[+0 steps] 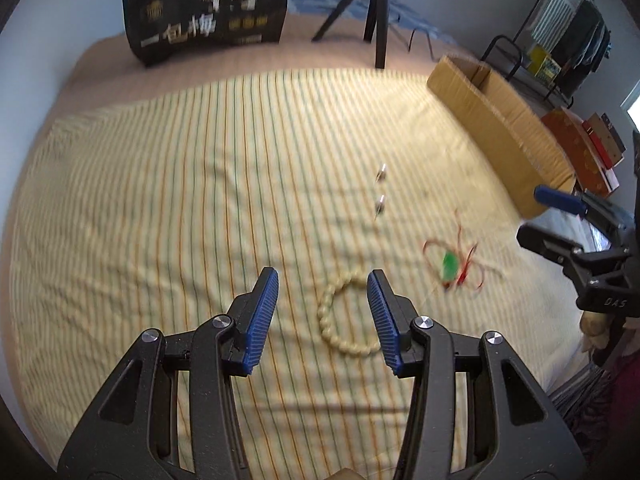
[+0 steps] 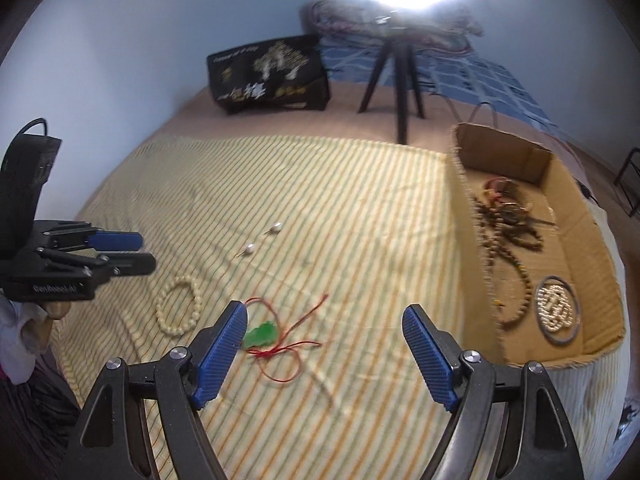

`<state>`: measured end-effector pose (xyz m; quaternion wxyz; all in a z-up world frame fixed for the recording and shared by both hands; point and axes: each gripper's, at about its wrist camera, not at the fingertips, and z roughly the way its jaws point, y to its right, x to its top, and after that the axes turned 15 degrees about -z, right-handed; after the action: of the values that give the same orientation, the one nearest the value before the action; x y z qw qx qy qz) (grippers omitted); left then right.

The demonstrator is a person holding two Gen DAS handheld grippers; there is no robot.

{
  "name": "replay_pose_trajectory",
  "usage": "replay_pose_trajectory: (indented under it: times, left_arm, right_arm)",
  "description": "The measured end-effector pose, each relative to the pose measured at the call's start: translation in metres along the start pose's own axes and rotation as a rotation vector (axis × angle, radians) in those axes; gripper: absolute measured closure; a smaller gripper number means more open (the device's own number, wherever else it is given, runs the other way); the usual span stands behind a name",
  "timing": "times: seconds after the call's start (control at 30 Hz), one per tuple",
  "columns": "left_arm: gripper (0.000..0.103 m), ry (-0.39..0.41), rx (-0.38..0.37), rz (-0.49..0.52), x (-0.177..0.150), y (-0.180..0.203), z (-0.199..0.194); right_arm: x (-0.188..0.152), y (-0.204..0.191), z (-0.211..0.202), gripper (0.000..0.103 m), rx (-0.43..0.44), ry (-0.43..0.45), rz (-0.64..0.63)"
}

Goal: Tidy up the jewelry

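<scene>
A cream bead bracelet [image 1: 325, 314] lies on the striped cloth [image 1: 200, 200]. My left gripper [image 1: 323, 286] stands open just above it, and its right finger covers part of the ring. Right of the bracelet lies a green pendant [image 2: 262, 334] on a red cord [image 2: 296, 322]. My right gripper [image 2: 324, 316] is open wide over the cord, with the pendant by its left finger. Two pearl earrings [image 2: 276, 227] [image 2: 250, 248] lie farther out. The bracelet [image 2: 176, 331] and the left gripper [image 2: 146, 252] also show in the right wrist view. The pendant [image 1: 450, 266] and the right gripper [image 1: 532, 216] show in the left wrist view.
A cardboard box [image 2: 468, 220] on the right holds several bead strings and bangles. A black gift bag [image 2: 272, 76] and a tripod [image 2: 402, 92] under a bright ring light stand at the back. A clothes rack [image 1: 576, 36] and red boxes [image 1: 588, 148] are beyond the bed.
</scene>
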<state>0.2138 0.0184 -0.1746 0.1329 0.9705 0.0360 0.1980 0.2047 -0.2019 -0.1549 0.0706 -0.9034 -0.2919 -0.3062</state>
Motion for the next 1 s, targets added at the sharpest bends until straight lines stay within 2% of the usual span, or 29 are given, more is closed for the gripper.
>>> replay_pose_trajectory:
  times: [0.3, 0.57, 0.77, 1.0]
  left_arm:
    - [0.056, -0.037, 0.005, 0.003, -0.015, -0.006, 0.020]
    - [0.056, -0.051, 0.004, 0.004, -0.021, -0.002, 0.034]
    - [0.056, -0.043, 0.010, 0.016, -0.025, -0.006, 0.039]
    - [0.058, -0.017, 0.036, 0.065, -0.023, -0.003, 0.048]
  right_arm:
    - [0.011, -0.018, 0.023, 0.022, 0.019, -0.009, -0.040]
    - [0.031, -0.030, 0.052, 0.051, 0.068, -0.008, -0.070]
    - [0.042, -0.044, 0.071, 0.060, 0.090, 0.000, -0.118]
    - [0.046, -0.047, 0.091, 0.063, 0.095, -0.015, -0.123]
